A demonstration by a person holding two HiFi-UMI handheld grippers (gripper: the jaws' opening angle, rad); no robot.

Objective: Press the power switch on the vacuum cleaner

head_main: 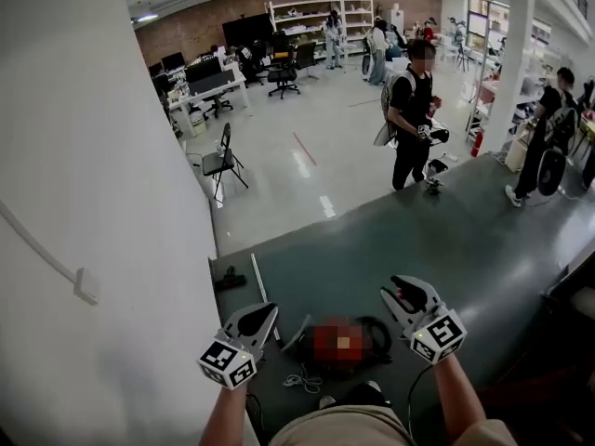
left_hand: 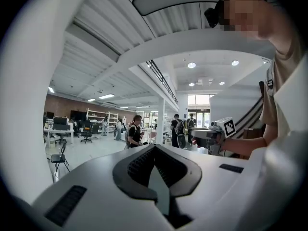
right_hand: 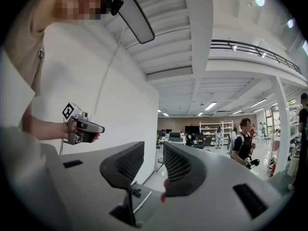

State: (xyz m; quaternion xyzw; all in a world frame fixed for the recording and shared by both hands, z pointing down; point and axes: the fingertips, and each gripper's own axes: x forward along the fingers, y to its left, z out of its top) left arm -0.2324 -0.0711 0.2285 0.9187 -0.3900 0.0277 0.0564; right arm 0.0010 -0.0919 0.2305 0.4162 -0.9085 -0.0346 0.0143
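The vacuum cleaner (head_main: 376,334) lies on the dark floor below me, between my two raised hands. It is a dark rounded body with a hose looped round it, and a mosaic patch covers part of it, so no switch shows. My left gripper (head_main: 268,312) (left_hand: 154,148) is held level well above the floor, shut, with its pads meeting and nothing in them. My right gripper (head_main: 398,293) (right_hand: 153,153) is also level and high, open, with a bare gap between its pads. Neither gripper touches the vacuum cleaner.
A white wall (head_main: 93,203) runs along the left. A white tube (head_main: 259,284) and a coiled white cord (head_main: 302,379) lie on the dark floor mat (head_main: 418,240). Another person (head_main: 410,114) stands further off, beyond a folding chair (head_main: 221,161) and desks.
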